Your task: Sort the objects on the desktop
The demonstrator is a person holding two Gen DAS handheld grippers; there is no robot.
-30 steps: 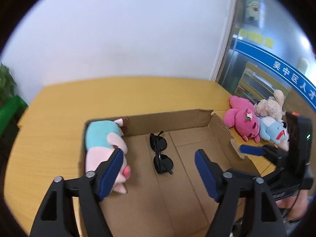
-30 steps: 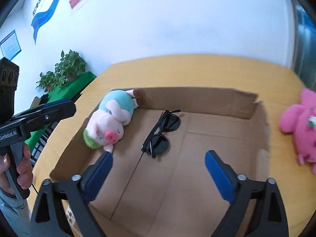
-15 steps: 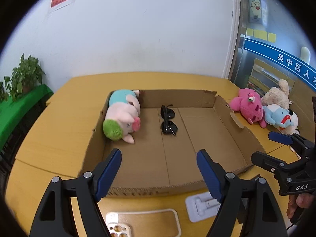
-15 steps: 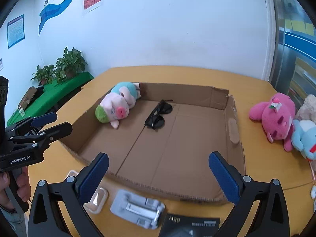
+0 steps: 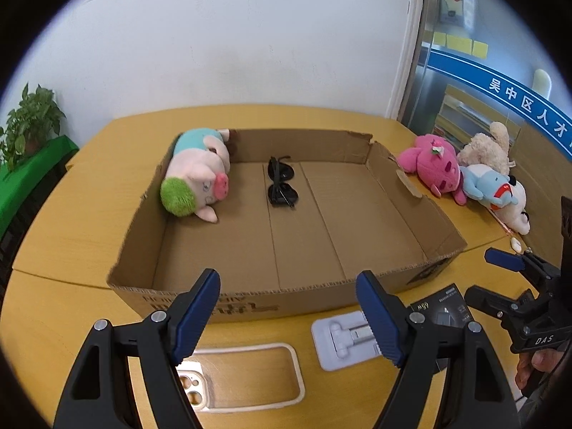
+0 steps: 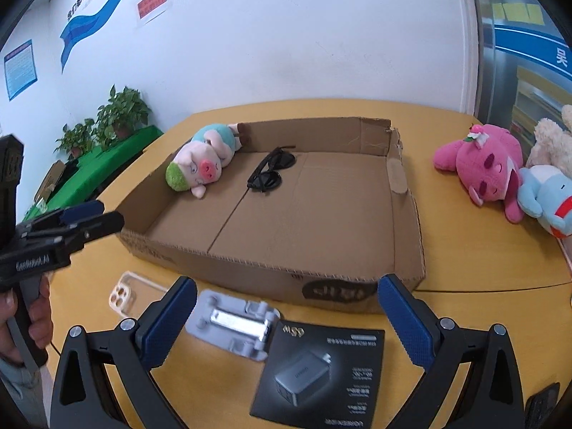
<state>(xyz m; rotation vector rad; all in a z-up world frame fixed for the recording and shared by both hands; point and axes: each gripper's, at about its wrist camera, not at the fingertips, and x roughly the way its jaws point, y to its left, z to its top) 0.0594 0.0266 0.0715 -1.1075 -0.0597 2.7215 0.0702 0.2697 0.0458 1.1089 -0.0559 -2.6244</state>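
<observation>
Pulled back from over the cardboard box (image 5: 286, 296) to the table's near edge. Left gripper (image 5: 286, 316) and right gripper (image 6: 286, 316) both wide, empty. Between picks, probably. Next: descend on phone case (image 5: 246, 379), grey stand (image 6: 232, 325) or charger box (image 6: 318, 371) beside the box's near wall.

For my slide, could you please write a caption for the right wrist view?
Open right gripper hovers over a black charger box and grey stand, facing a cardboard box holding sunglasses and pig plush.

My yellow table (image 5: 75, 214) carries the cardboard box (image 5: 250, 304), phone case (image 5: 246, 375), grey stand (image 5: 343, 343), charger box (image 6: 321, 371) and plush toys (image 5: 464, 175).
</observation>
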